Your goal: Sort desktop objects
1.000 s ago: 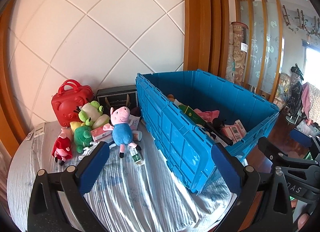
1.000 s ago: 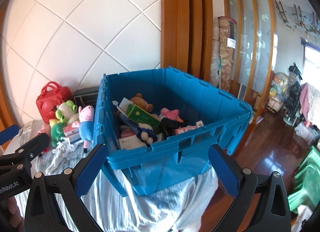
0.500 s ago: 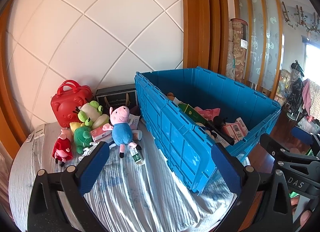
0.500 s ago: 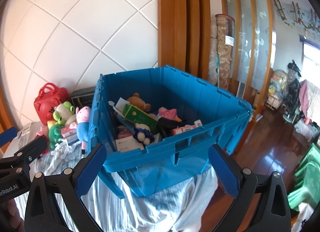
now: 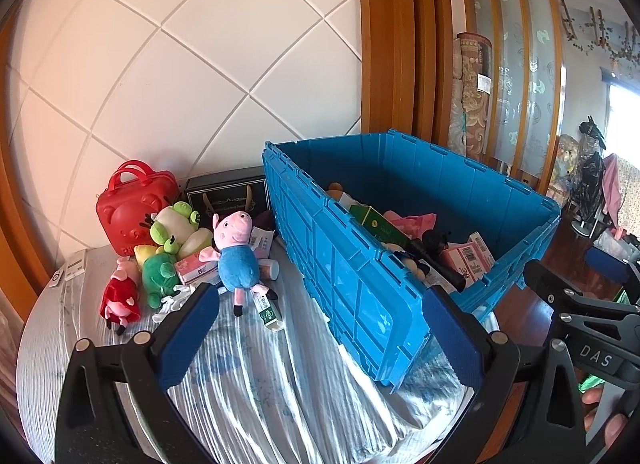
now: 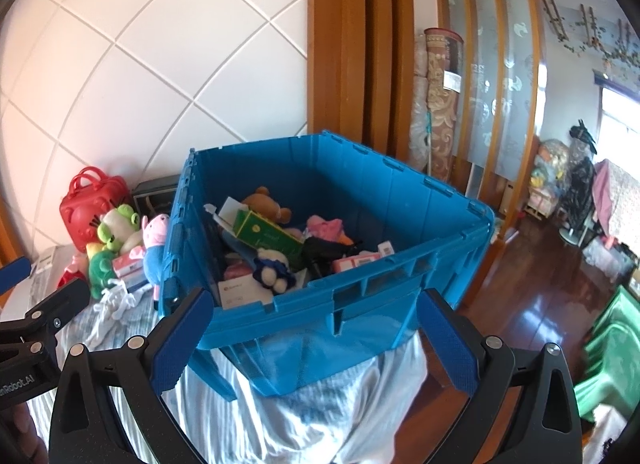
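With both tongs, left (image 5: 320, 340) and right (image 6: 314, 338), gaping empty, approach the blue-bodied plush pig (image 5: 236, 260) squarely, gripping its torso.

We see round table (image 5: 44, 348) under crinkled pale blue-white cloth (image 5: 280, 376); cloth hangs over near edge. Blue crate (image 5: 360, 304) sits on right part, one corner past table edge. Left of crate, toy cluster on cloth: blue-bodied pig plush (image 5: 236, 260), red-dressed pig plush (image 5: 120, 296), green frog plush (image 5: 158, 272), small boxes among them. Behind, by wall: red case (image 5: 132, 212), black box (image 5: 228, 194). White remote (image 5: 74, 264) at far left rim.
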